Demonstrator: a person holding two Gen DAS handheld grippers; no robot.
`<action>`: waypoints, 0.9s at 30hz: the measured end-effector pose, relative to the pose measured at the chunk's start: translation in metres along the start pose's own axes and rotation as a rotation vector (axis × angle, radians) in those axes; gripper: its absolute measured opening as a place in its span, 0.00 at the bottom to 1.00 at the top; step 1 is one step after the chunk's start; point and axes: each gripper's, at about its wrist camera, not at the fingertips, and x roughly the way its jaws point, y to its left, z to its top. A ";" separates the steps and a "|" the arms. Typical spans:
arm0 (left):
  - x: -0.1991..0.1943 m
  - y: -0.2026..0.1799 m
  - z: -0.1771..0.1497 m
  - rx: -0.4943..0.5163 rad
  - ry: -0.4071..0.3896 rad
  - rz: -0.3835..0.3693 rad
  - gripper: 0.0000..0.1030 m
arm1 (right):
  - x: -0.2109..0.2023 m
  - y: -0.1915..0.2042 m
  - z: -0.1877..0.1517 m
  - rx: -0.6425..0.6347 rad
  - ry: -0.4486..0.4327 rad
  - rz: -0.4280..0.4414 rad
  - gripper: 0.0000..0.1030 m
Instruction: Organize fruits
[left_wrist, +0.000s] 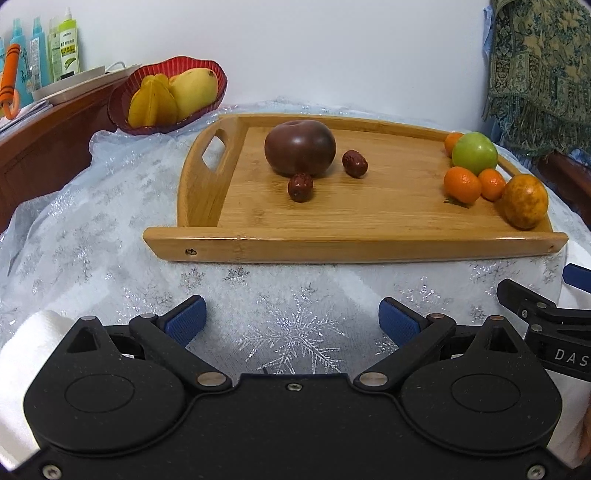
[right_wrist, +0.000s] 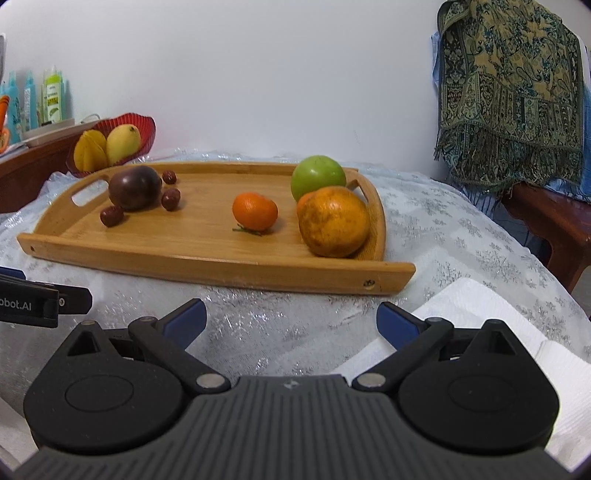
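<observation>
Both grippers idle, left gripper (left_wrist: 291, 321) and right gripper (right_wrist: 291, 319) spread wide, gripping nothing | fruit on wooden tray (left_wrist: 354, 249): dark plum (left_wrist: 300, 147) plus dates left end, green apple (left_wrist: 474, 154) and oranges right end, looks mostly sorted already imo | mango (left_wrist: 194, 88) in red basket (left_wrist: 122, 107) | text: "DAS" and "bot.AI" on gripper bodies, bottle labels unreadable

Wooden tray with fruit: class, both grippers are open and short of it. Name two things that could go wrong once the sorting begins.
1. The large orange leans on the low rim of the wooden tray and touches the green apple; nudging either may roll one off.
2. The small red dates sit right against the dark round fruit; wide fingers may bump it and scatter them.
</observation>
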 end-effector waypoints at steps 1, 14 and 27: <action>0.000 -0.001 -0.001 0.006 -0.002 0.004 0.97 | 0.001 0.000 -0.001 -0.001 0.004 -0.002 1.00; 0.004 -0.004 -0.001 0.024 -0.012 0.012 1.00 | 0.010 0.002 -0.004 0.002 0.023 0.017 1.00; 0.005 -0.003 -0.003 0.015 -0.019 0.005 1.00 | 0.010 0.003 -0.006 0.000 0.018 0.016 1.00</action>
